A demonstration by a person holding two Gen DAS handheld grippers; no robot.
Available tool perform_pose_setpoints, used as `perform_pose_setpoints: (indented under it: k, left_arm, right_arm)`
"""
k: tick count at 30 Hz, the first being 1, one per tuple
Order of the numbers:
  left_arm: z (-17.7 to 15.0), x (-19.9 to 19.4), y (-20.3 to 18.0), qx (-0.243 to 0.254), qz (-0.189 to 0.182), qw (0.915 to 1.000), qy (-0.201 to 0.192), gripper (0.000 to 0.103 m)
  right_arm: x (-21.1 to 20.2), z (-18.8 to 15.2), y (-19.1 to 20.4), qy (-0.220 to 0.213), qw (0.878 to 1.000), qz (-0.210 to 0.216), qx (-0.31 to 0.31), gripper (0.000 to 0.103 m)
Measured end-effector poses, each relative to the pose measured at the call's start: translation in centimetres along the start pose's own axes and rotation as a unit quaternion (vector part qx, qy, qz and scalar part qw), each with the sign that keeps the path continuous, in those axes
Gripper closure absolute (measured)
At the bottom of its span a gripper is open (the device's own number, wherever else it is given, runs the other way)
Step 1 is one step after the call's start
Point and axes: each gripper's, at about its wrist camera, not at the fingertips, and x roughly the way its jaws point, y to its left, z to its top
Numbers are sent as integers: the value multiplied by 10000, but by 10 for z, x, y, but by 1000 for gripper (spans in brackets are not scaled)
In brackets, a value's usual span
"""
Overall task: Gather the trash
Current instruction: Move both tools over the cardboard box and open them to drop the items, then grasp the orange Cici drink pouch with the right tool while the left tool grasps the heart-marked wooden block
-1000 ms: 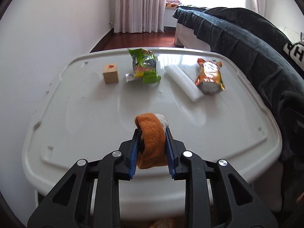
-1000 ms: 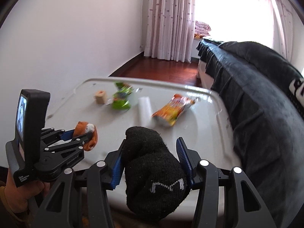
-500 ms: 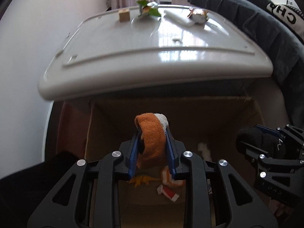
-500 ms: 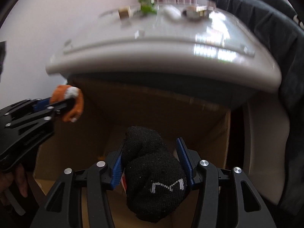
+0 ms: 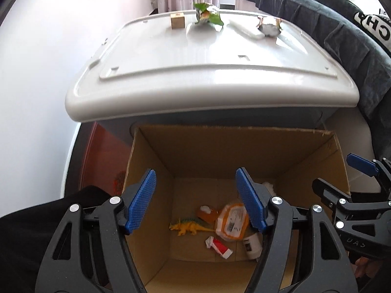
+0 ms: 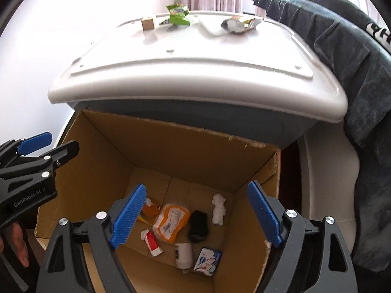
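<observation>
Now both claws hang released above the brown cardboard box [image 5: 156, 156]: your left gripper [image 5: 195, 199] and right gripper [image 6: 195, 213] hold nothing. At the frame's top, left to right, take the light, crinkly green snack wrapper [image 5: 207, 15] by its bunched middle, then the slippery silver foil packet [image 5: 268, 28].

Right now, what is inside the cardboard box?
In the box: orange packet, black sock, white wad, red-white wrapper, white bottle, blue-white pack, toy dinosaur. The claws hide the near corners.
</observation>
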Motion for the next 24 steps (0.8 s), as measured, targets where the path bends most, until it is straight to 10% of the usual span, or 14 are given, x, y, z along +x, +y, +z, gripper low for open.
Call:
perform_pose_setpoints:
  k: [16,24]
  left_arm:
    - [56,-1,-4,-169,-77,9990,-401,36]
    - [107,-4,-11,-259,-290,9950,-919,36]
  right_arm:
    - [-17,69,-19,-639,9978,-91,121,19]
    - [-14,177,-56,-1221,9912,-448,225,5]
